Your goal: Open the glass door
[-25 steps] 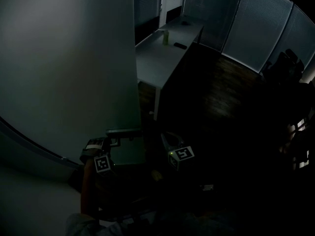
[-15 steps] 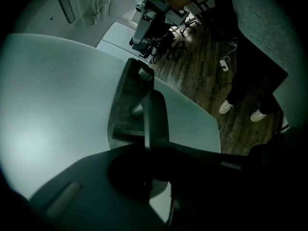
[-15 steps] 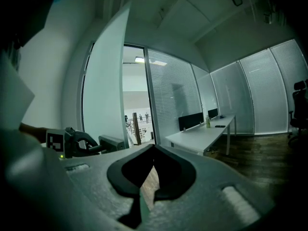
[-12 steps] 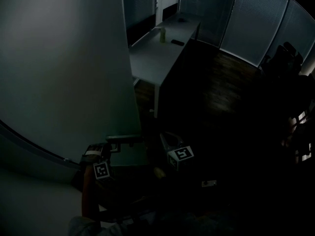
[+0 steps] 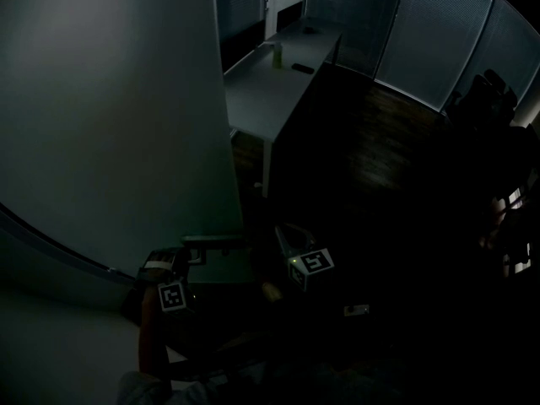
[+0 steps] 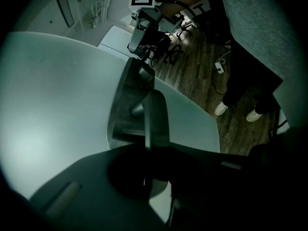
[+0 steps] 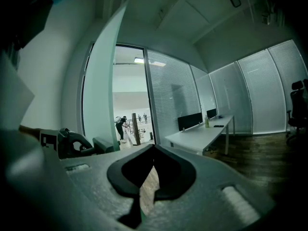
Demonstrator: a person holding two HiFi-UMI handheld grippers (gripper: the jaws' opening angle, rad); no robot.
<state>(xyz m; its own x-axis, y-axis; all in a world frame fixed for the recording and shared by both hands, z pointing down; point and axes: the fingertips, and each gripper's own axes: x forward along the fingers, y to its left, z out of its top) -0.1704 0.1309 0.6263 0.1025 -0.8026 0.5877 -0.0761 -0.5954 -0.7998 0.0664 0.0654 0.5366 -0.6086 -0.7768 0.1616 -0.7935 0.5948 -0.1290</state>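
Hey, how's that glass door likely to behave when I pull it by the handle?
The door is a tall frosted pane, so probably heavy and stiff; expect it to swing slowly rather than flex. The handle looks like smooth metal, so the left gripper, clamped on it, might slip under a jerk.

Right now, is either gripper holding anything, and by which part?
The left gripper has its jaws closed on the door handle, at the near end of its bar. The right gripper, jaws together, holds nothing.
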